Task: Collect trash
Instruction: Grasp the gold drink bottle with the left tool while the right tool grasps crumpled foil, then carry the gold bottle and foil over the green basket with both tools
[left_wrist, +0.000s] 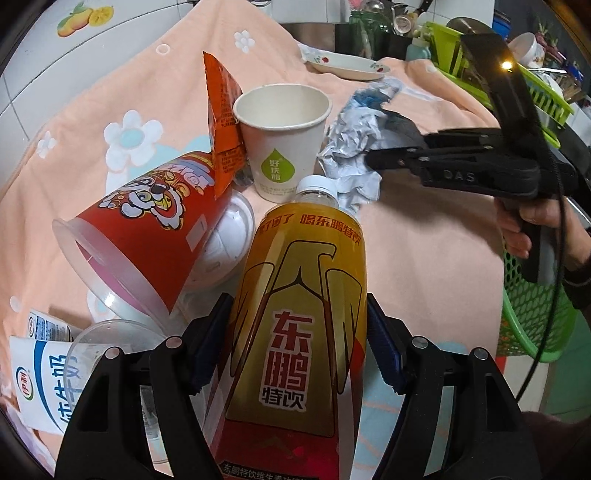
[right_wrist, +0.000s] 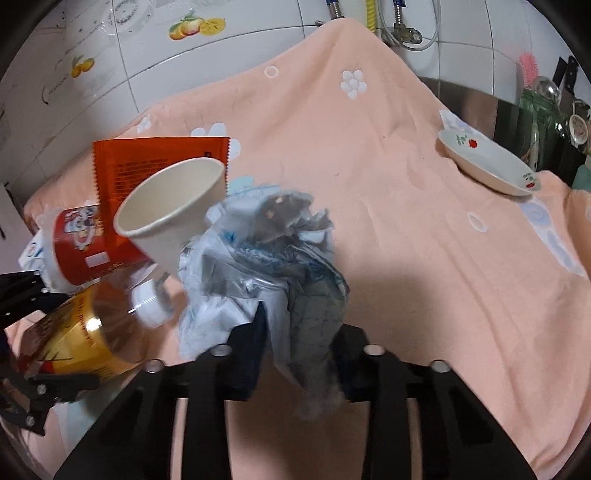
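My left gripper (left_wrist: 297, 343) is shut on a yellow-and-red drink bottle (left_wrist: 299, 317) with a white cap, held lengthwise between the pads; the bottle also shows in the right wrist view (right_wrist: 85, 332). My right gripper (right_wrist: 299, 354) is shut on a crumpled plastic wrapper (right_wrist: 266, 258), lifted above the cloth; it shows in the left wrist view (left_wrist: 351, 147) too. A white paper cup (left_wrist: 284, 140) stands beside an orange packet (left_wrist: 221, 122). A red noodle tub (left_wrist: 147, 236) lies on its side.
A peach flowered cloth (right_wrist: 406, 221) covers the table. A flowered white dish (right_wrist: 487, 166) sits at the far right. A milk carton (left_wrist: 37, 373) and clear cup (left_wrist: 107, 343) lie at the left. A green mesh basket (left_wrist: 532, 306) hangs at the right edge.
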